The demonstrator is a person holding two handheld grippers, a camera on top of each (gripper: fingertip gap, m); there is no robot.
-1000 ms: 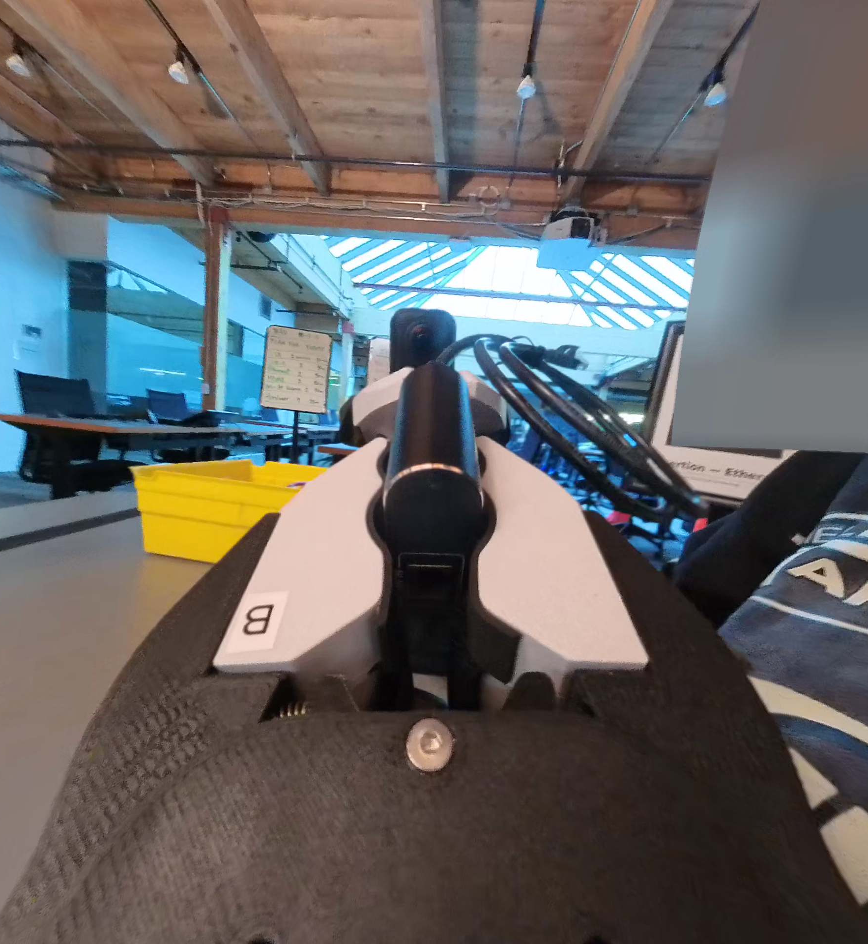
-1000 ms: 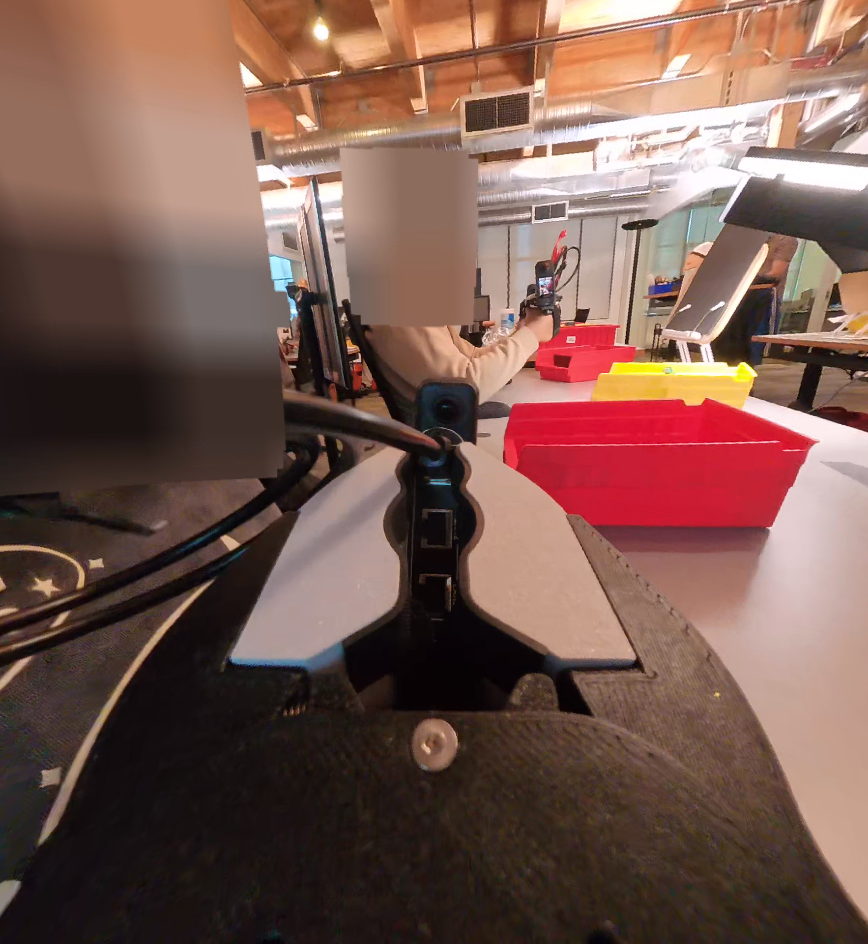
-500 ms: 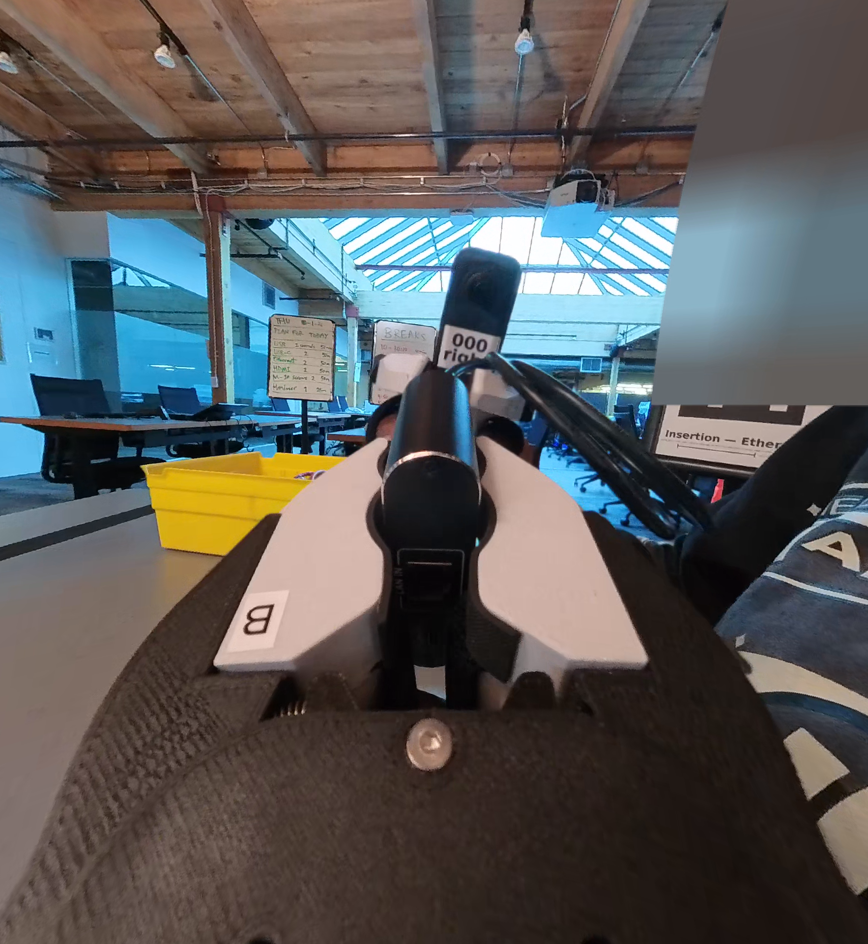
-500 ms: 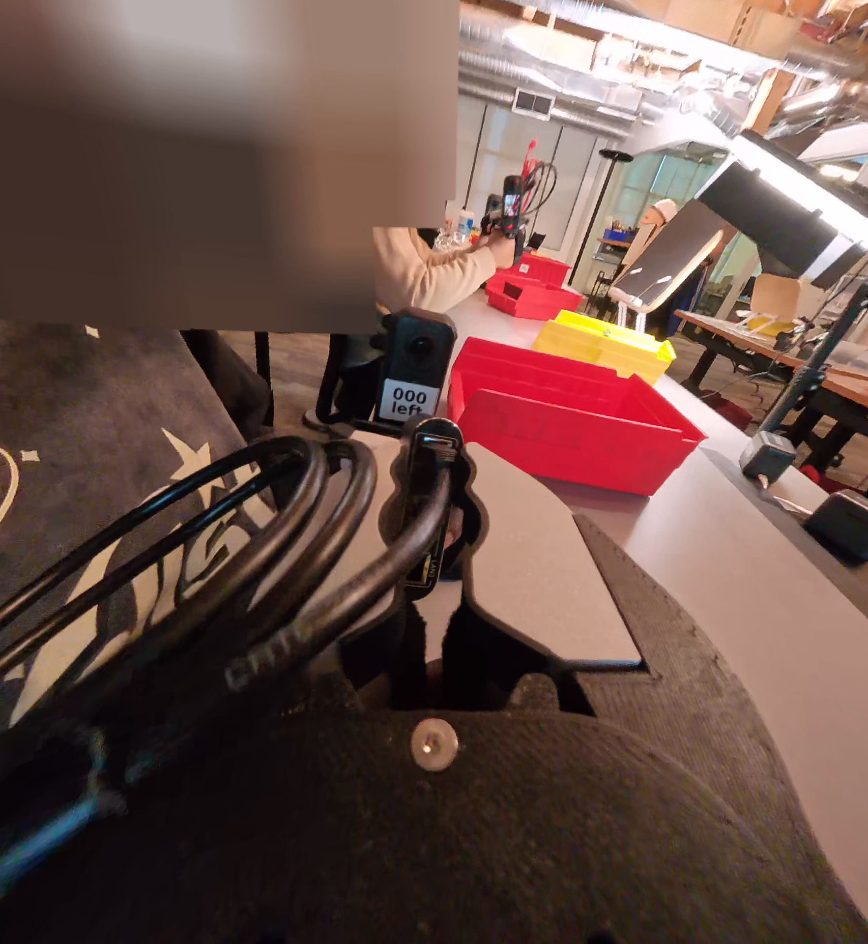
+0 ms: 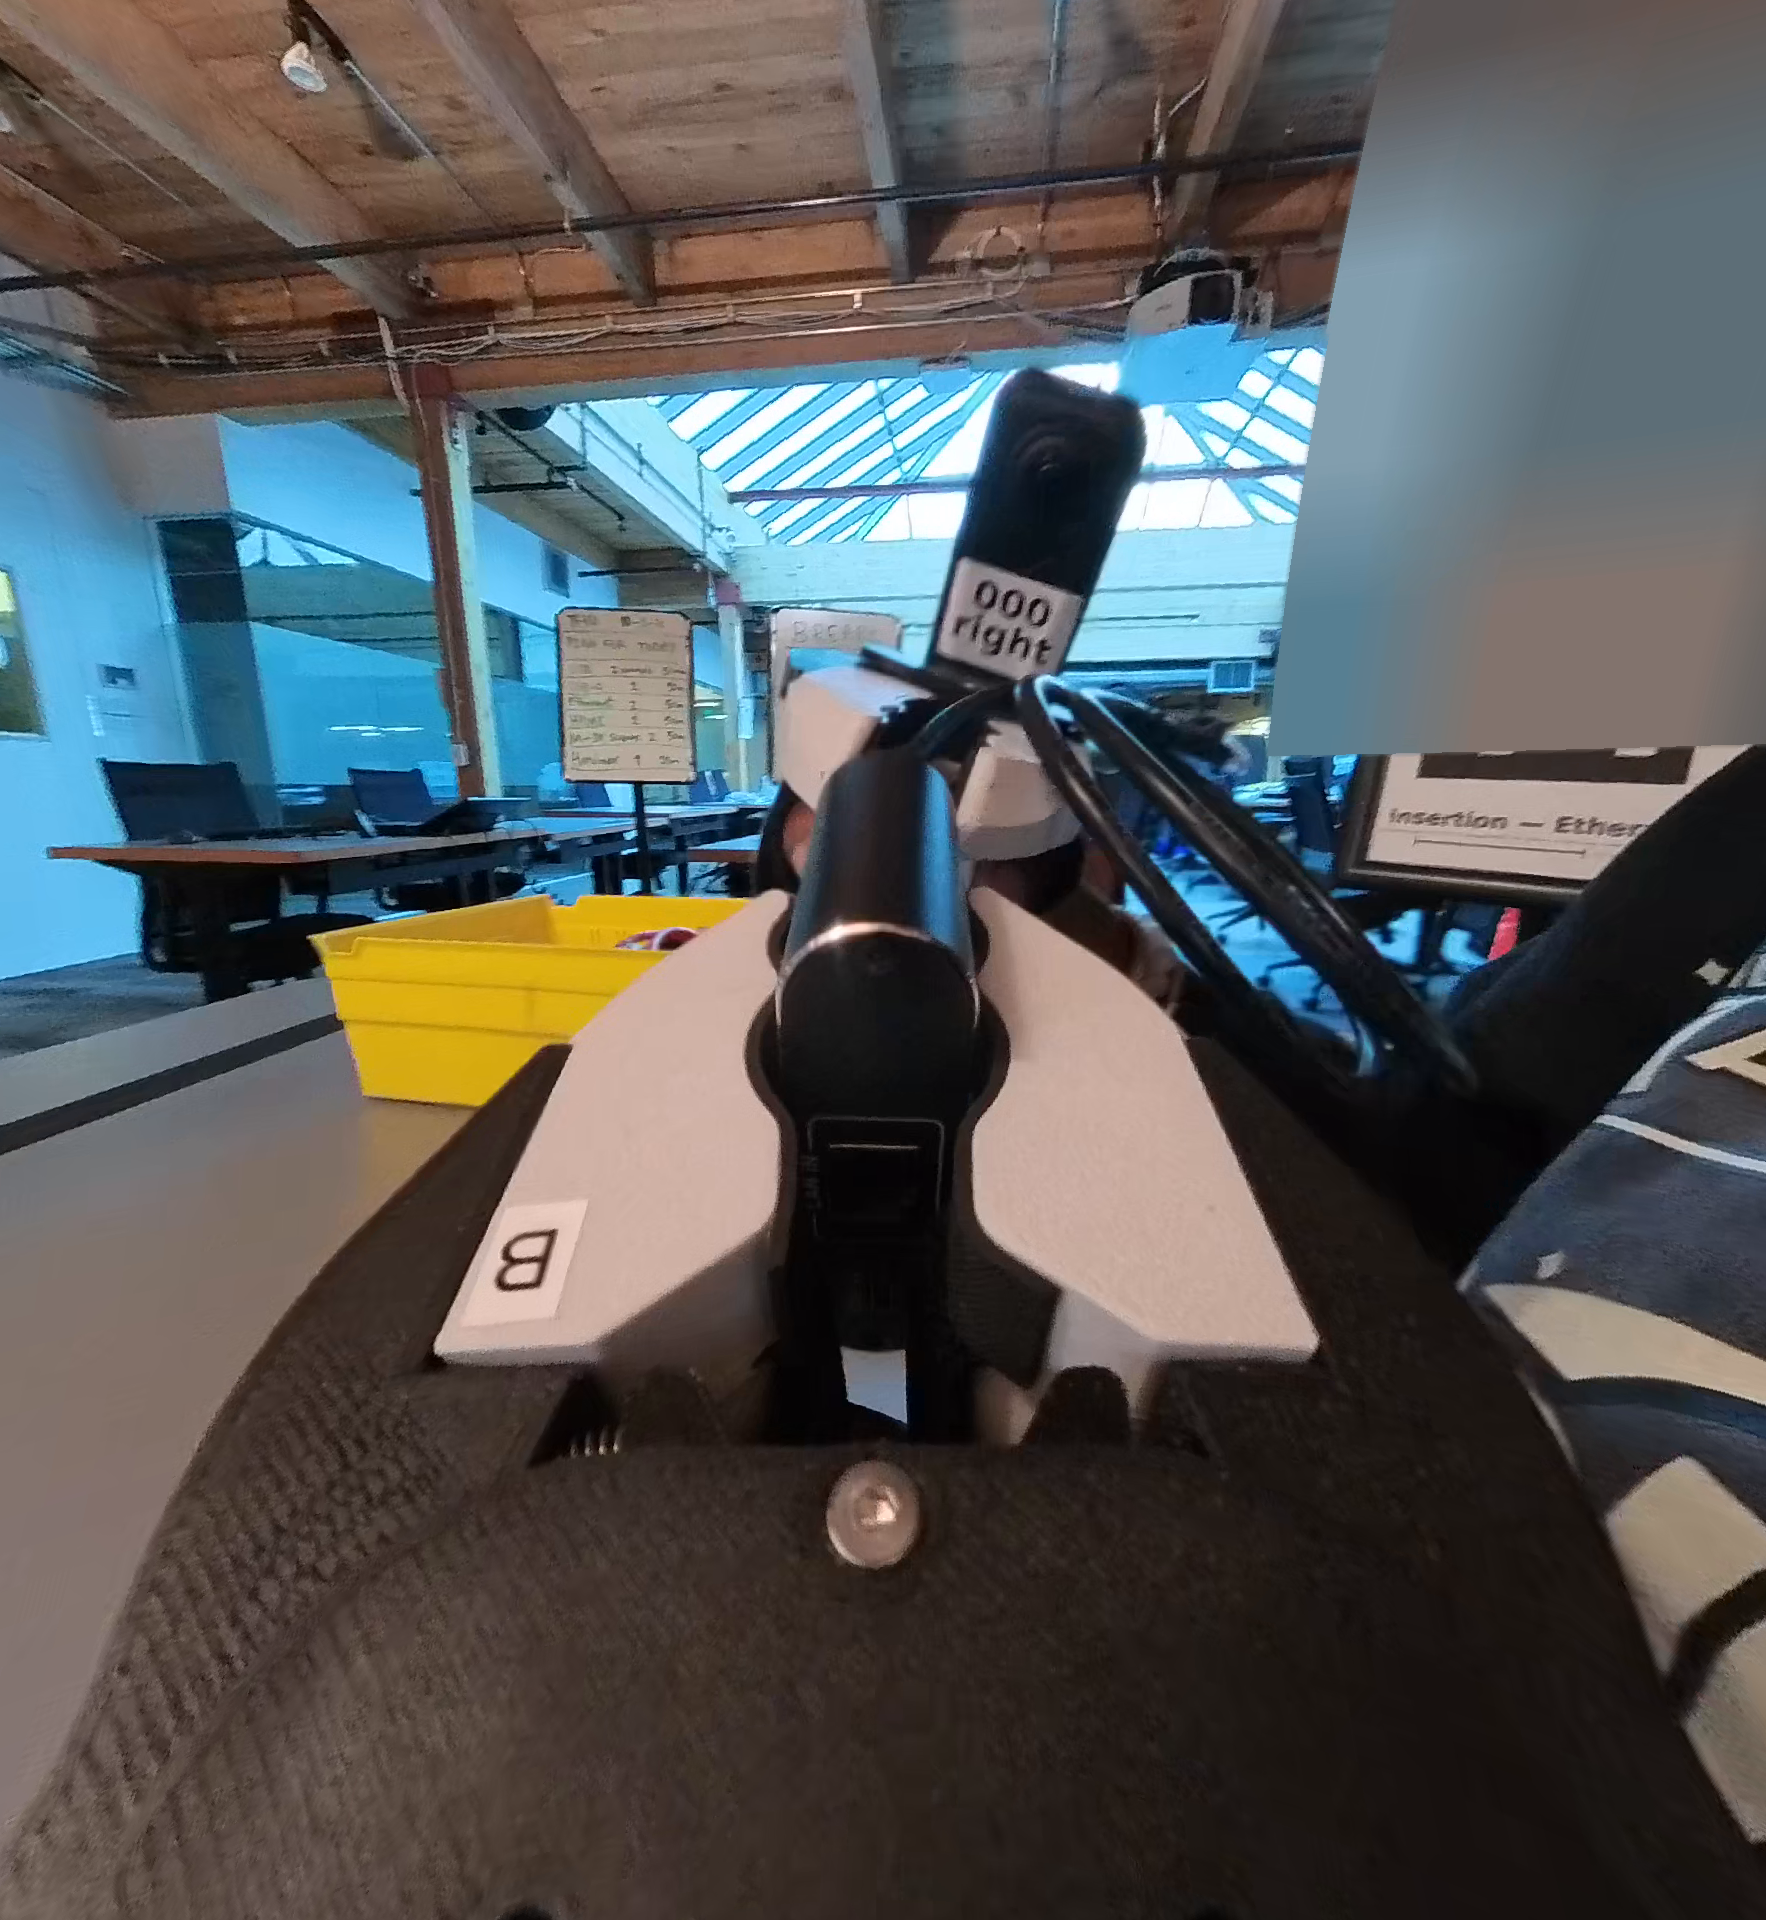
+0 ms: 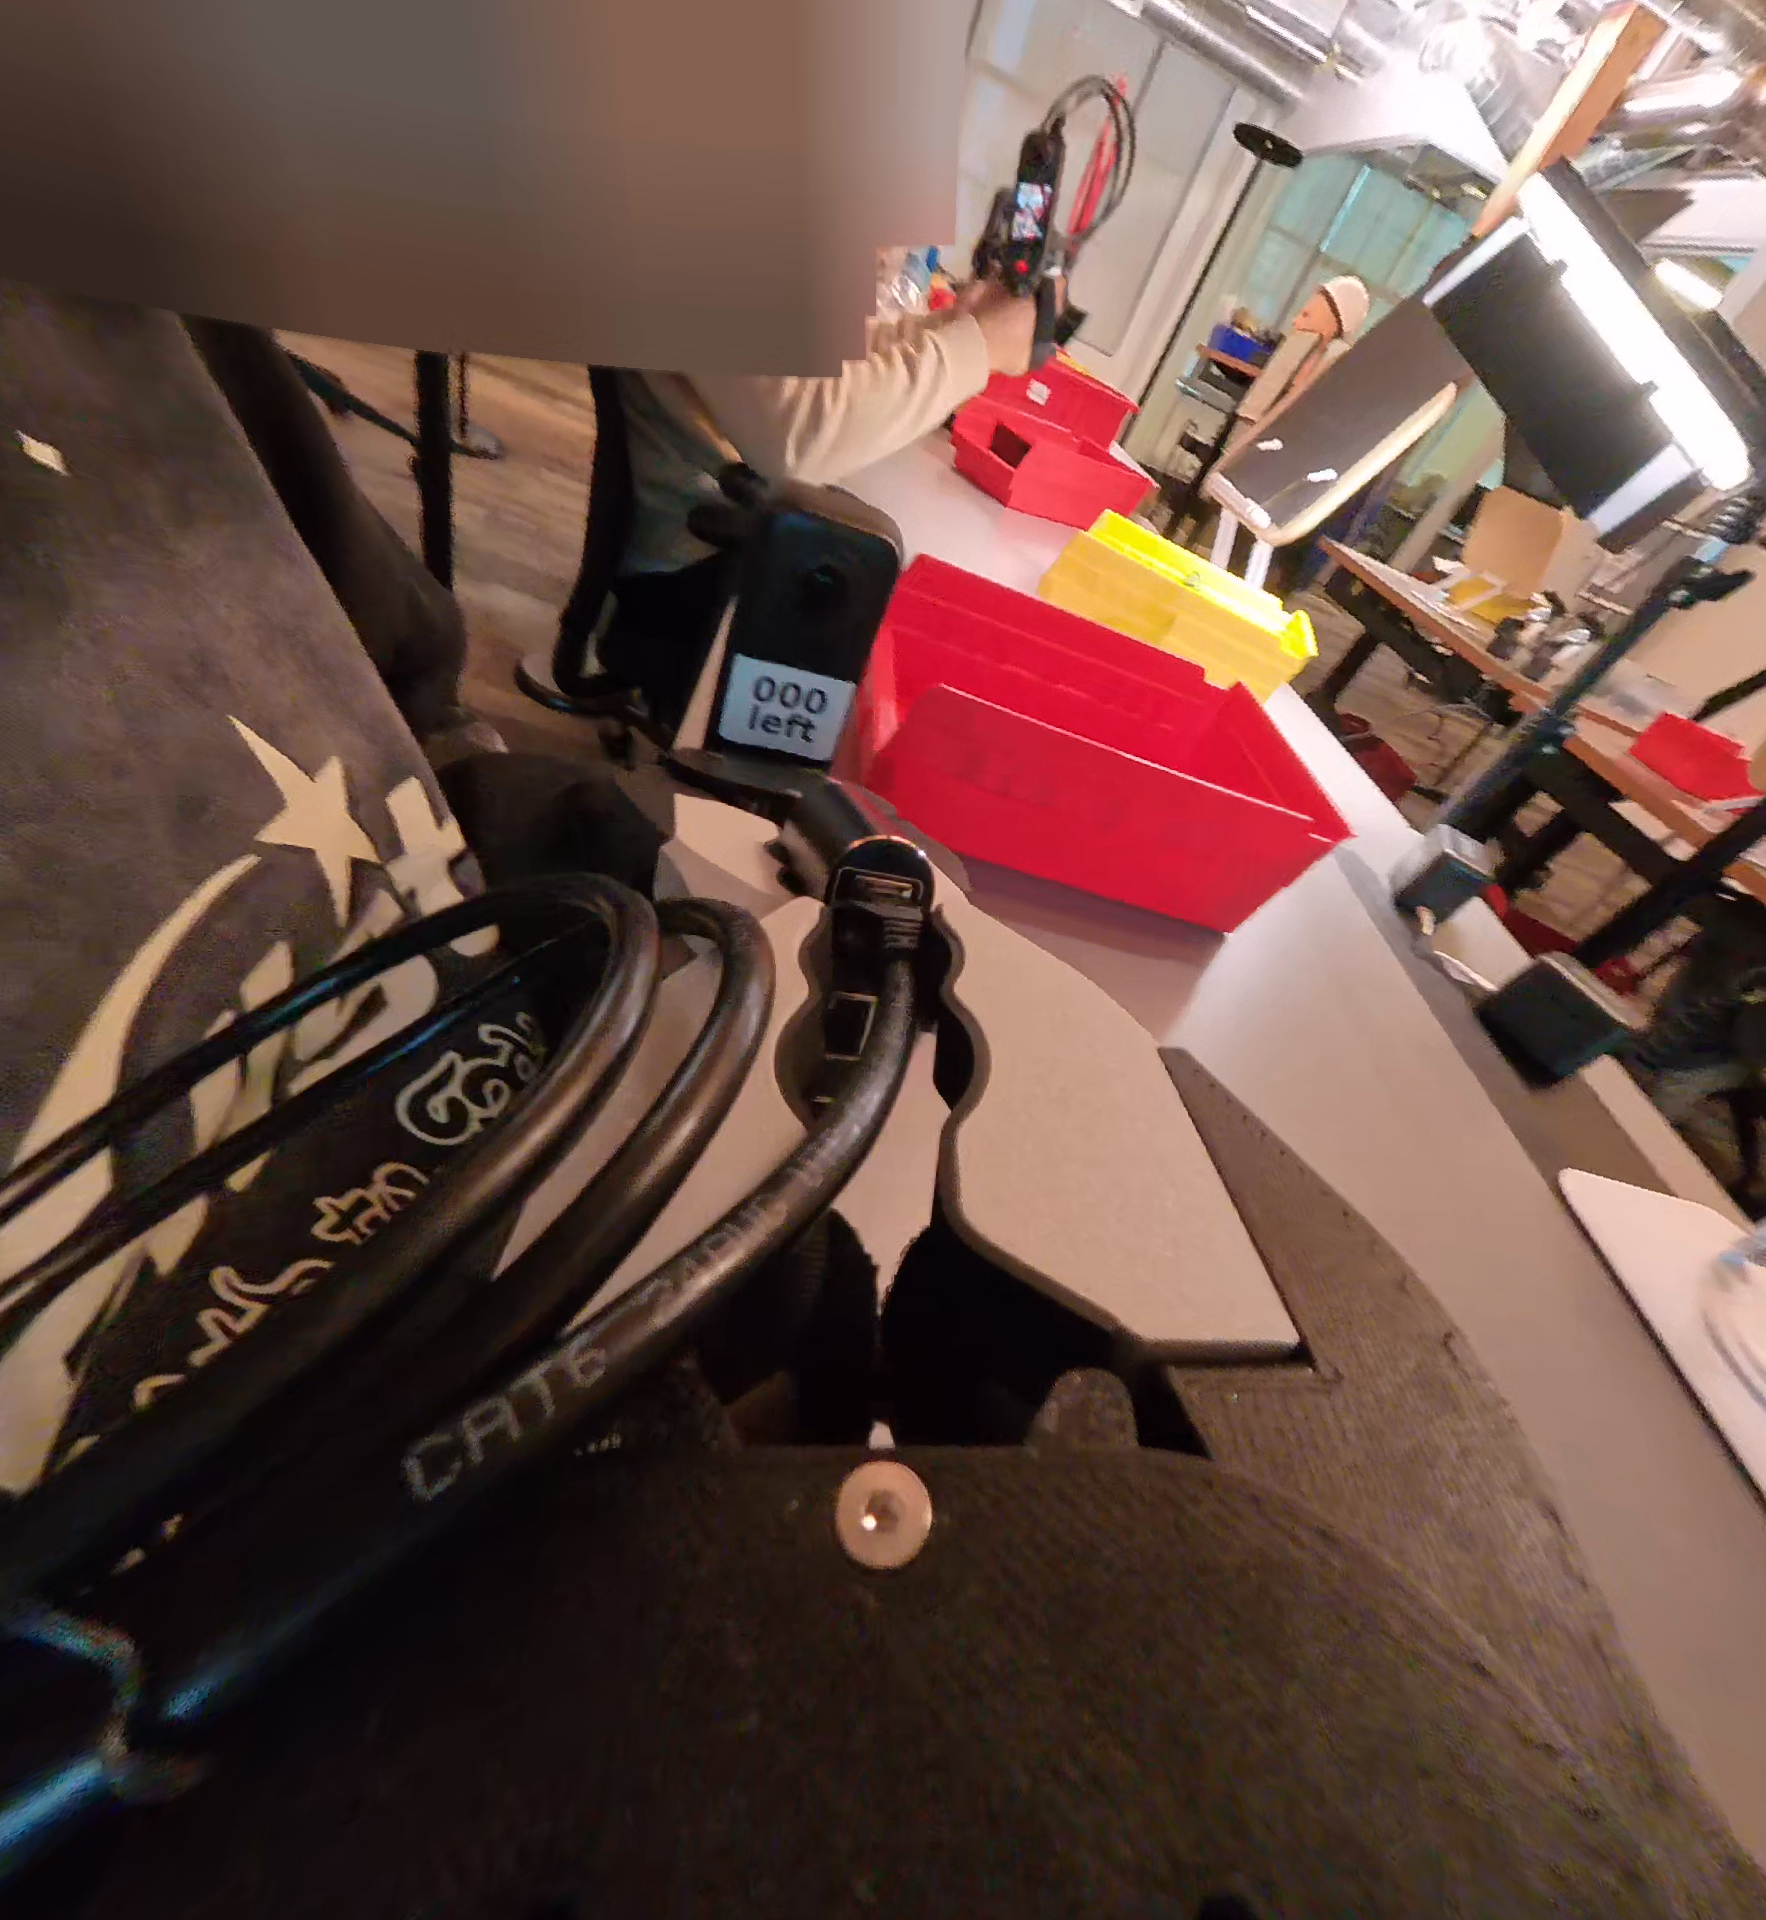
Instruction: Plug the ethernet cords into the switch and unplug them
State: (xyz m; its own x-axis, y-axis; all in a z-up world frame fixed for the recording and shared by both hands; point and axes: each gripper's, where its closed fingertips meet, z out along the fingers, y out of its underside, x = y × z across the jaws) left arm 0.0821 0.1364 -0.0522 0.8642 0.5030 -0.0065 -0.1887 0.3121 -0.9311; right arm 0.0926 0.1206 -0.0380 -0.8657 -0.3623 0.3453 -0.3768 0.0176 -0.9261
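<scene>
1. One black switch (image 5: 874, 997) sits clamped between the pale fingers of the left gripper (image 5: 874, 1039), its long body running forward past the fingertips with an open port facing the camera.
2. Seen from the right wrist view, the same switch (image 6: 863, 997) lies pinched between the fingers of the right gripper (image 6: 874, 997), so both tools close on the one device from opposite ends.
3. A black ethernet cord (image 6: 827, 1132) has its plug seated in a port of the switch, between the right gripper's fingers; the cord bends back toward the camera and loops off to that gripper's left in several coils.
4. From the left wrist view those cord loops (image 5: 1222, 904) hang ahead and right of the left gripper's tips.
5. A yellow bin (image 5: 484, 997) stands ahead-left of the left gripper on the grey table (image 5: 131, 1247); a red bin (image 6: 1087, 769) stands ahead-right of the right gripper.
6. Compared with half a second earlier, the right wrist view has rolled further, the table now slanting steeply, and the right gripper's camera stands taller in the left wrist view.
</scene>
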